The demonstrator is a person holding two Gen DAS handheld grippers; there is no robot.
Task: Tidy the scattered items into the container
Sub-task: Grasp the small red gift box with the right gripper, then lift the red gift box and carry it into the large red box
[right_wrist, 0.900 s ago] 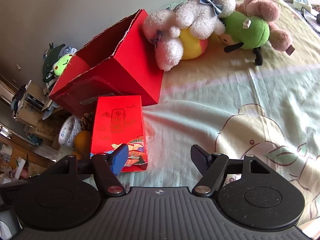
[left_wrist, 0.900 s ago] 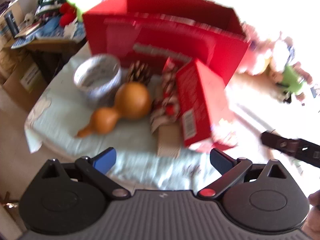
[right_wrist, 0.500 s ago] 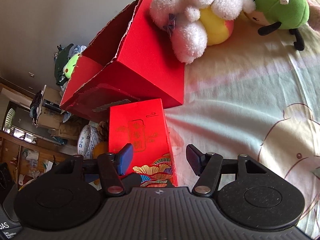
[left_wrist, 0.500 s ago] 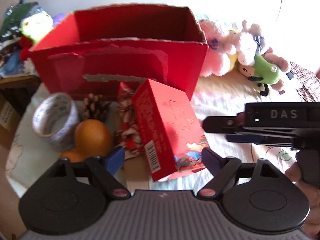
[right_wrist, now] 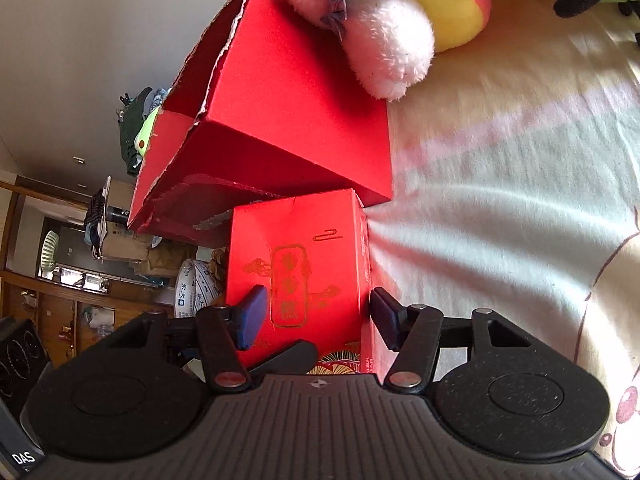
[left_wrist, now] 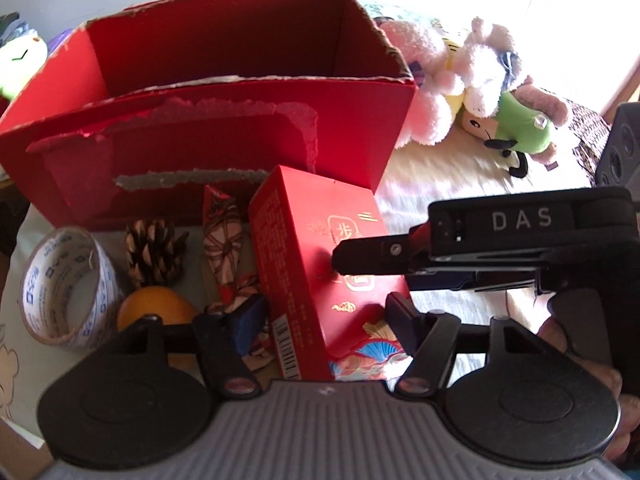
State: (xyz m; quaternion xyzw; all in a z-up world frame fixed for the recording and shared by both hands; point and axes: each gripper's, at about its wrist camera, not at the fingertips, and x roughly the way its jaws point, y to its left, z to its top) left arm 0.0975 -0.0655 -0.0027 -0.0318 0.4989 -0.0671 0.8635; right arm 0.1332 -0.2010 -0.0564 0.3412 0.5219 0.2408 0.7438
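Note:
A small red box with gold print [left_wrist: 304, 240] lies tilted on the pale sheet in front of the big open red carton [left_wrist: 224, 128]. My left gripper [left_wrist: 324, 320] is open and straddles the box's near end, its blue pads close beside the sides. My right gripper [left_wrist: 372, 270] reaches in from the right, one finger lying over the box's top face. In the right wrist view that gripper [right_wrist: 316, 316] is open above the small red box [right_wrist: 296, 240], with the carton [right_wrist: 288, 92] behind it.
Left of the box lie a patterned packet [left_wrist: 224, 236], a pine cone [left_wrist: 154, 252], an orange gourd [left_wrist: 156, 308] and a tape roll [left_wrist: 64, 288]. Plush toys [left_wrist: 480, 80] sit beside the carton's right end. A person's hand [left_wrist: 600, 368] holds the right gripper. The bed's edge is at the left.
My left gripper has come forward and down over the small red box, and its fingers have drawn closer together. The right gripper has moved in over the box from the right.

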